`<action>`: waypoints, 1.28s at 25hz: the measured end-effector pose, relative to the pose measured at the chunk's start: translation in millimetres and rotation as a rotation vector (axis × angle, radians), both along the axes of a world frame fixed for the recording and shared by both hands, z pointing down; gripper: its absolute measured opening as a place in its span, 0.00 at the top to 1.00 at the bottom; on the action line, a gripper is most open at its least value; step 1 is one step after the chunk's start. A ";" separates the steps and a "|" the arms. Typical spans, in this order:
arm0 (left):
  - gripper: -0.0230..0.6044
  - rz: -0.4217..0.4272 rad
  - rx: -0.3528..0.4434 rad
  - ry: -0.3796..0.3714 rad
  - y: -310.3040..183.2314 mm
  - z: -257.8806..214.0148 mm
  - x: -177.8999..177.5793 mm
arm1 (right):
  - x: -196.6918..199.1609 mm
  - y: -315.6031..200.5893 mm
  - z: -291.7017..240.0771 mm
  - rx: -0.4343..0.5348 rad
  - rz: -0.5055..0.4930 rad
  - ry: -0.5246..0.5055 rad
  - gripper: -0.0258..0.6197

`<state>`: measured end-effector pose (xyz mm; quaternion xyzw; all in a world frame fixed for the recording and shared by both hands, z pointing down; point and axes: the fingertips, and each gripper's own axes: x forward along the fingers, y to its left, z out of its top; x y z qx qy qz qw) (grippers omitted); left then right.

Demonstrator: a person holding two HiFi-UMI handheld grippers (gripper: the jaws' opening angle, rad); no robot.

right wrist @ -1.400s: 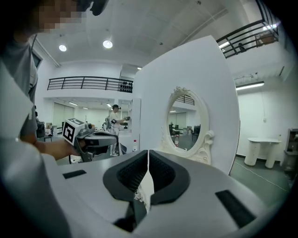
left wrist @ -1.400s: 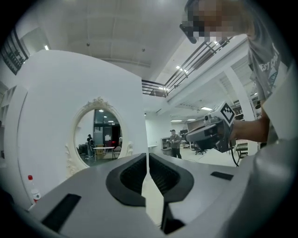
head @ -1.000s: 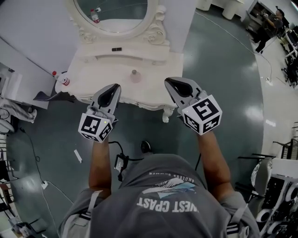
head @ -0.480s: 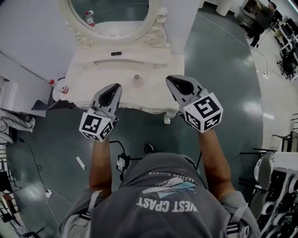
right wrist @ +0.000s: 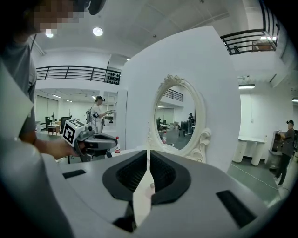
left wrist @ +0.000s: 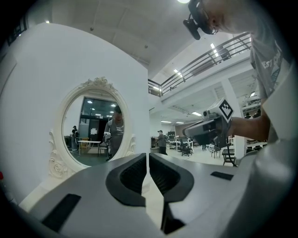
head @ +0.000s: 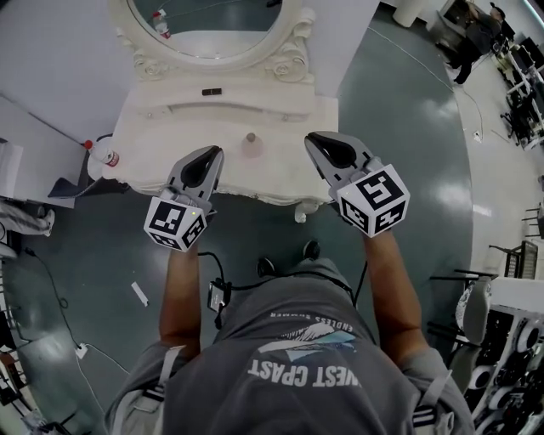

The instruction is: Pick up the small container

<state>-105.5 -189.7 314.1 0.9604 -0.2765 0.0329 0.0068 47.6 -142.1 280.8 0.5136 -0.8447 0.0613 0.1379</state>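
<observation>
The small container [head: 250, 144], a low pale pot with a knob lid, stands on the white dressing table [head: 161, 127], midway along and near the front. My left gripper [head: 212, 155] hovers over the table's front edge, a little left of the pot, jaws shut on nothing. My right gripper [head: 315, 138] hangs just right of the pot, also shut and empty. In the right gripper view the container [right wrist: 151, 185] shows through the thin slit under the closed right gripper [right wrist: 148, 152]. In the left gripper view the closed left gripper [left wrist: 148, 155] hides the pot.
An oval mirror [head: 212, 25] in a carved white frame rises at the table's back. A small black item [head: 212, 91] lies on the raised shelf. A red-capped bottle [head: 100, 153] stands at the table's left end. Cables [head: 223, 289] trail on the grey floor.
The person has stepped closer to the table, and both grippers now reach further over its front edge, on either side of the pot. Both stay shut.
</observation>
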 end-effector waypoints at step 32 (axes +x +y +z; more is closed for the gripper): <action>0.83 -0.178 -0.106 -0.052 -69.6 84.5 30.0 | 28.8 -113.9 73.6 -0.114 -0.236 -0.053 0.85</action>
